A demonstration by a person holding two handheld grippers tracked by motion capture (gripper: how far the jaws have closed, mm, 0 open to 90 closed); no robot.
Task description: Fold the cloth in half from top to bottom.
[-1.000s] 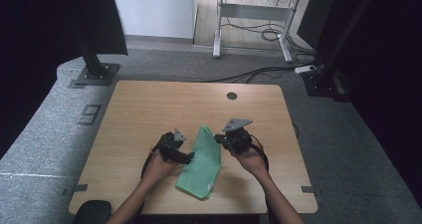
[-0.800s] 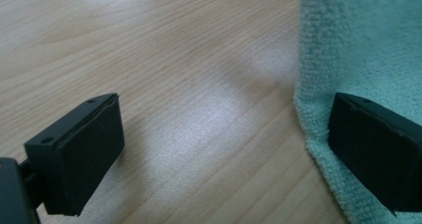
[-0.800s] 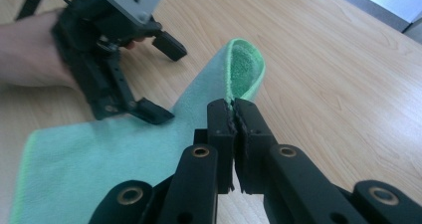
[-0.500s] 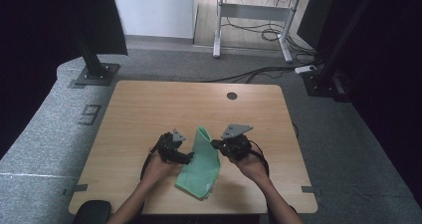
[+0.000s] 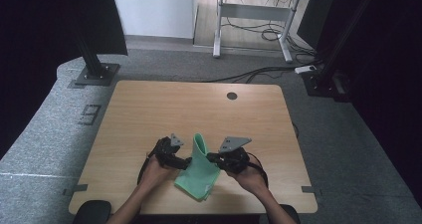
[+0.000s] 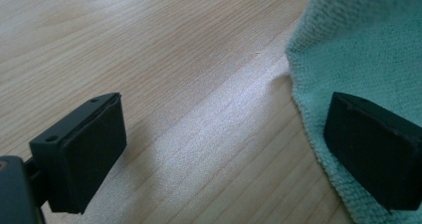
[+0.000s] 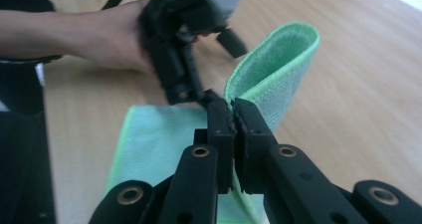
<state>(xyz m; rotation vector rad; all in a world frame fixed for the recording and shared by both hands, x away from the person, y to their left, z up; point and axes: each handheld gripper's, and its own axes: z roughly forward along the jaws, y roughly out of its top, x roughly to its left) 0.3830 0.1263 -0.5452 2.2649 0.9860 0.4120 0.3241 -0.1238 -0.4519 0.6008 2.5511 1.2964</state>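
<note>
A green cloth (image 5: 199,170) lies near the table's front edge, between the two hands. My right gripper (image 5: 211,158) is shut on the cloth's edge (image 7: 234,115) and lifts one end of it into an upright fold (image 7: 276,67). My left gripper (image 5: 186,162) is open at the cloth's left side. In the left gripper view its jaws stand wide apart over bare wood, and the right-hand jaw overlaps the cloth's edge (image 6: 348,40). The left gripper (image 7: 226,40) and the hand holding it also appear in the right gripper view, beyond the fold.
The wooden table (image 5: 164,109) has a round cable hole (image 5: 232,95) at the back. Dark stands (image 5: 94,64) sit on the grey floor at the left and right. A white desk frame (image 5: 249,15) stands farther back.
Both hands and the cloth have shifted slightly toward the near edge. The right gripper keeps the raised fold; the left gripper stays by the cloth's left side.
</note>
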